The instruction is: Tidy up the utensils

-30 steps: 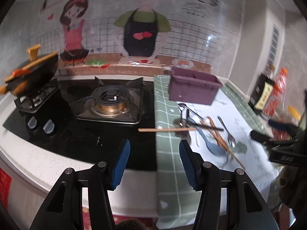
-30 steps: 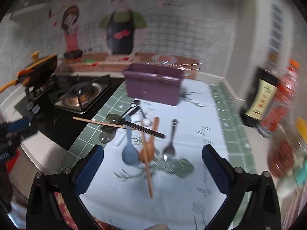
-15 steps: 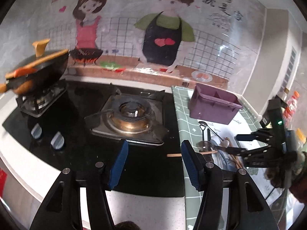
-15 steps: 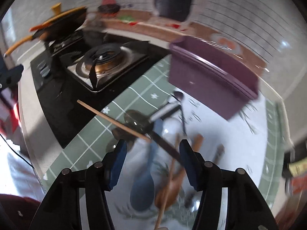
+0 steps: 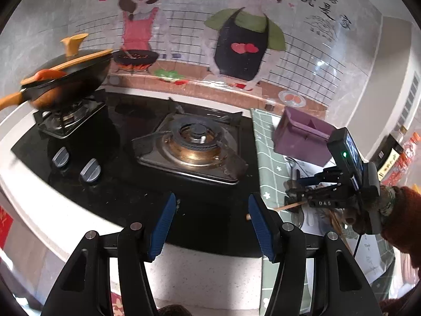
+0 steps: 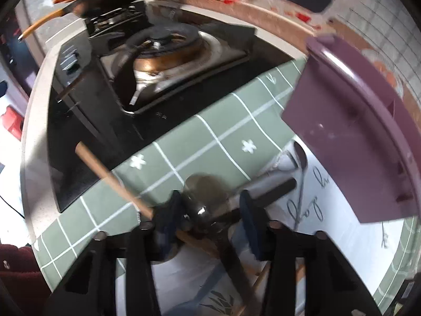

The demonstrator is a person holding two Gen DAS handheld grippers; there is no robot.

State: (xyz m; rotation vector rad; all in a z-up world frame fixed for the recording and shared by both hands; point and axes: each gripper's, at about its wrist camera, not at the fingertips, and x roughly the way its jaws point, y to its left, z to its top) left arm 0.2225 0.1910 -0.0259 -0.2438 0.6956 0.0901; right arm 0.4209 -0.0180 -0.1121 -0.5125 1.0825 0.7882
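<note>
the left gripper (image 5: 210,221) hangs wide open and empty above the stove (image 5: 193,144). the right gripper (image 6: 210,217), jaws just closing, straddles the utensils (image 6: 208,197) piled on the counter (image 6: 200,142) beside the purple bin (image 6: 350,142); grip unclear.

Not much we can actually read here

We can make out "DAS" in light letters on the black body of the right gripper (image 5: 288,193), seen from the left wrist view. The wall mural (image 5: 236,39) has a few big Chinese characters at its top right, too warped for us to read. The bottle label (image 5: 389,162) at the far right edge has printing, but it's too small for us. Cursive lettering on the white mat (image 6: 315,210) is blurred.
</note>
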